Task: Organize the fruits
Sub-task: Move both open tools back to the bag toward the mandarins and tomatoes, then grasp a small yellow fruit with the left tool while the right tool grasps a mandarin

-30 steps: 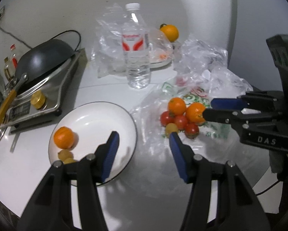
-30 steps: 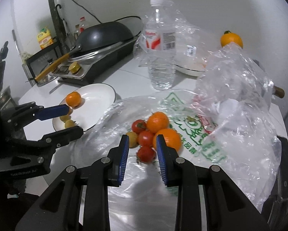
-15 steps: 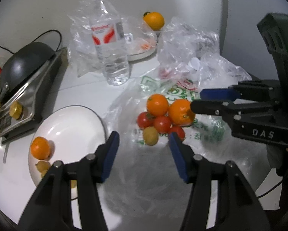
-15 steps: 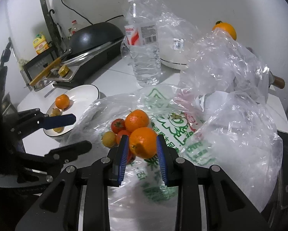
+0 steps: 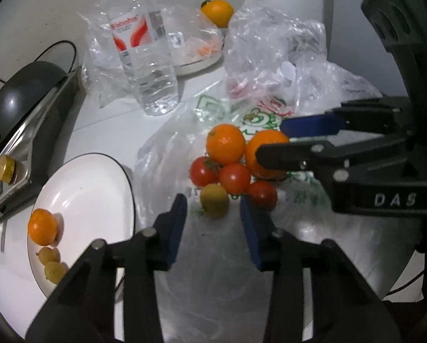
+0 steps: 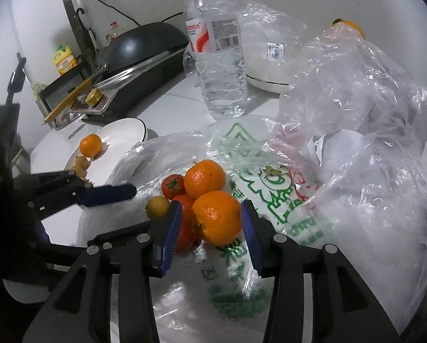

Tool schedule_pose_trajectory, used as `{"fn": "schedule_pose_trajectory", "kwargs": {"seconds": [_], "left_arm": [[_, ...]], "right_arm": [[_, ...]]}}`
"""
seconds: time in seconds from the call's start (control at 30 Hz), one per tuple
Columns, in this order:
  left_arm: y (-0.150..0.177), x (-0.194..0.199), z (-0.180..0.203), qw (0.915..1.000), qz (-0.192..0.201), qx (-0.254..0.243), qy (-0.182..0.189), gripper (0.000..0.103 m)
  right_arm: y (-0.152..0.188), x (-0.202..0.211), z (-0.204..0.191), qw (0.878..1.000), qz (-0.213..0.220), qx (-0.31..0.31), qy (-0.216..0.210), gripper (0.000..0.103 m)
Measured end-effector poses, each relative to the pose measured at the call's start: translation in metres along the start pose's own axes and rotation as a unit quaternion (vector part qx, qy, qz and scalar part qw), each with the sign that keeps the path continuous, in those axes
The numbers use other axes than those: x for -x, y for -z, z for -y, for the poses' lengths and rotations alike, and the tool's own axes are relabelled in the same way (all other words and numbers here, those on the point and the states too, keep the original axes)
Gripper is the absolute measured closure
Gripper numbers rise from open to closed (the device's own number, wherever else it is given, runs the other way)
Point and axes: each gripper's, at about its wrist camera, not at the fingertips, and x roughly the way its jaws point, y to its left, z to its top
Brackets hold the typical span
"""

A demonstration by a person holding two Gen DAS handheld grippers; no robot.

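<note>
A pile of fruit lies on a flattened clear plastic bag (image 5: 167, 154): two oranges, three red tomatoes and a small yellow fruit (image 5: 214, 203). My left gripper (image 5: 213, 214) is open, its fingers either side of the yellow fruit, just short of it. My right gripper (image 6: 210, 223) is open around the near orange (image 6: 217, 217); whether the pads touch it is unclear. The right gripper also shows in the left wrist view (image 5: 273, 143) at that orange (image 5: 257, 150). A white plate (image 5: 87, 188) to the left holds one orange (image 5: 42, 226) and small yellow fruits (image 5: 50, 261).
A water bottle (image 5: 145, 57) stands behind the pile. Crumpled plastic bags (image 6: 356, 91) rise on the right. A far plate under plastic (image 5: 202, 57) has an orange (image 5: 217, 12) behind it. A dark pan on a cooker (image 6: 139, 48) sits at the left.
Both grippers have moved in toward the fruit pile. The right gripper now has its fingers around the near orange; the left has swung right from the plate to the yellow fruit.
</note>
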Motion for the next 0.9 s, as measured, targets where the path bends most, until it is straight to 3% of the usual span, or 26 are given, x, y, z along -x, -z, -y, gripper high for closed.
{"fn": "schedule_pose_trajectory", "kwargs": {"seconds": [0.9], "left_arm": [[-0.003,-0.021,-0.001,0.9996,-0.020,0.004,0.022,0.079]], "right_arm": [[-0.002,-0.016,0.015,1.000,-0.020,-0.013,0.004,0.057]]}}
